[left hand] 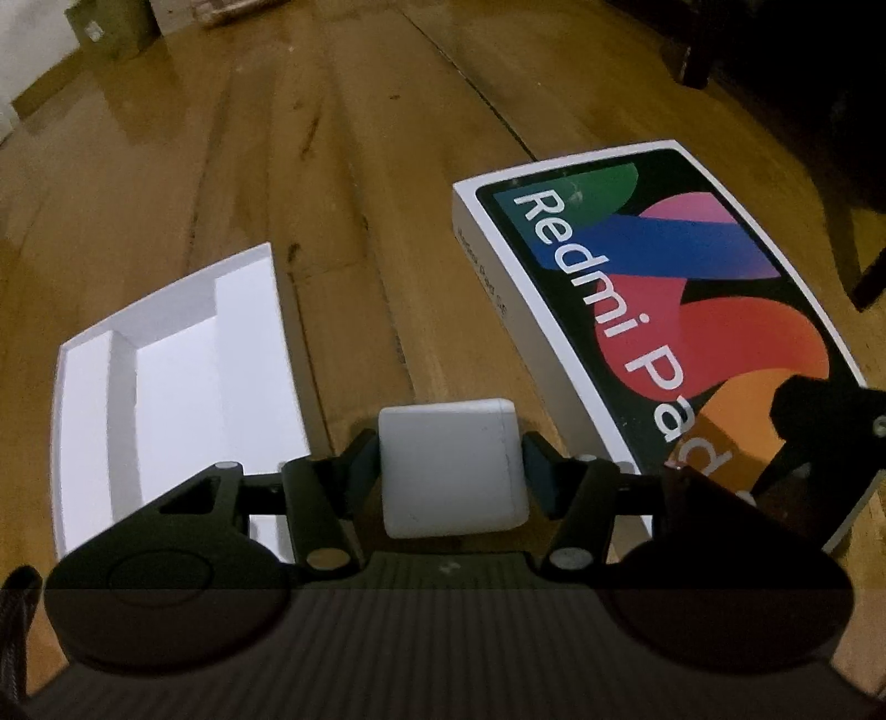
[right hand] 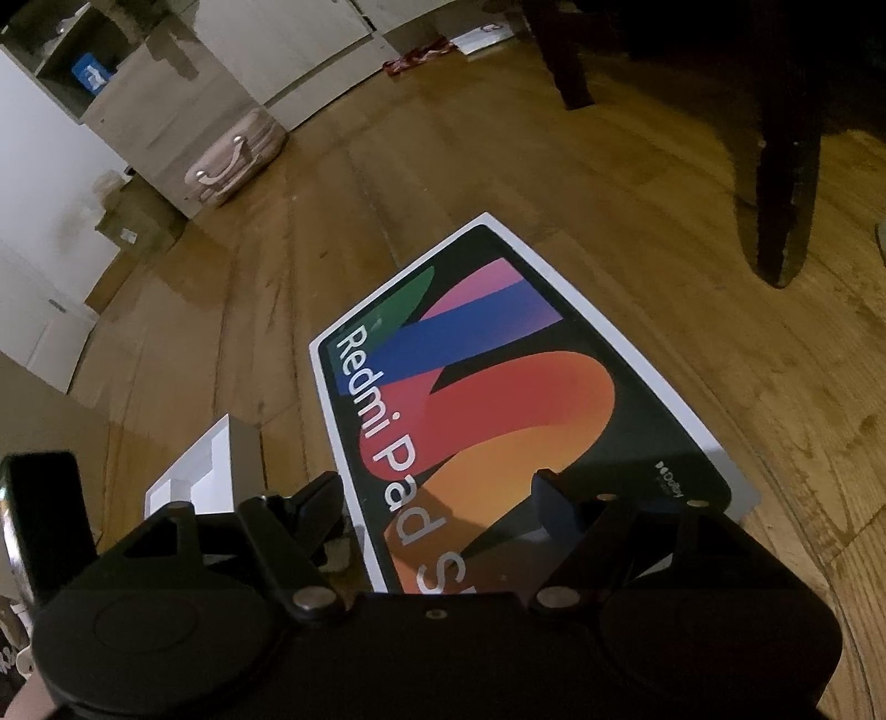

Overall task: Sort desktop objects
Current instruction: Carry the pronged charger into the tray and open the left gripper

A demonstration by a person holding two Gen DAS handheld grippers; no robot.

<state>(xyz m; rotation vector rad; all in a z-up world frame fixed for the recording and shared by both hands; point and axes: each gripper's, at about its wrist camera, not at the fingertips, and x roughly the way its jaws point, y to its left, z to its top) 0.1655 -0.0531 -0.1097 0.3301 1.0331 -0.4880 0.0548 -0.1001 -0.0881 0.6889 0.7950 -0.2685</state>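
My left gripper (left hand: 449, 448) is shut on a white square charger block (left hand: 451, 476), which sits upright between the two pads above the wooden surface. To its left lies an open white box tray (left hand: 166, 382) with empty compartments. To its right lies the colourful Redmi Pad box (left hand: 664, 310), flat and face up. My right gripper (right hand: 437, 487) hovers over that box's (right hand: 498, 399) near end. Its jaws stand apart, one finger beside the left edge and the other above the lid, with nothing pinched. The tray's corner (right hand: 210, 476) shows to the left of it.
Everything rests on a wooden plank surface (left hand: 332, 166). Dark furniture legs (right hand: 775, 166) stand behind the box at right. A pale bag with a handle (right hand: 232, 160) leans on white cabinets at the back left. A cardboard box (left hand: 111, 27) sits far back.
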